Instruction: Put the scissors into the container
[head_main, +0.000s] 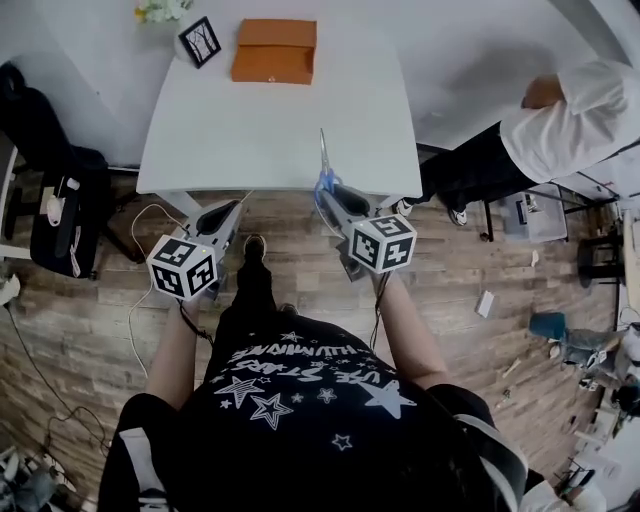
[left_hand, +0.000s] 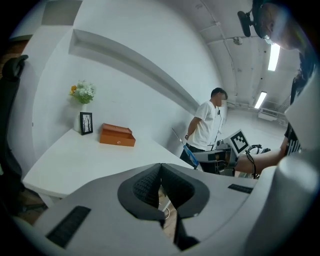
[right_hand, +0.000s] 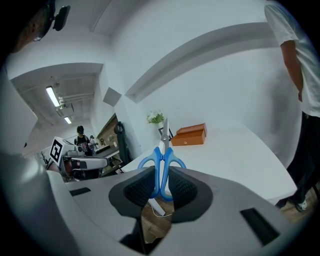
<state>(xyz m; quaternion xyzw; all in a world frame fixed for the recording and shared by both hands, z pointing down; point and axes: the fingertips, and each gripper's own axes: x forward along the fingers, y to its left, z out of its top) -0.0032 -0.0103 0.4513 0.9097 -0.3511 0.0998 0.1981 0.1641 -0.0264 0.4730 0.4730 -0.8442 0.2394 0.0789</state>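
Scissors (right_hand: 162, 157) point blades-forward, blue handles grasped in the right gripper (right_hand: 161, 190), over the table's (head_main: 250, 130) 6 o'clock edge. An orange box (head_main: 274, 51) sits well apart at 12 o'clock. The left gripper (left_hand: 161, 187), at 7 o'clock, is clenched on nothing.

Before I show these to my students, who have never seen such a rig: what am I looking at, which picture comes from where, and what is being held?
No robot: a person wears a downward-looking head camera and holds a two-jaw gripper in each hand. The other two pictures come from cameras riding on those grippers. The left gripper is shut, empty. The right gripper grips blue-handled scissors by the handles, blades pointing forward. On the white table stand an orange box, likely the container, a small picture frame and flowers, at its far end.
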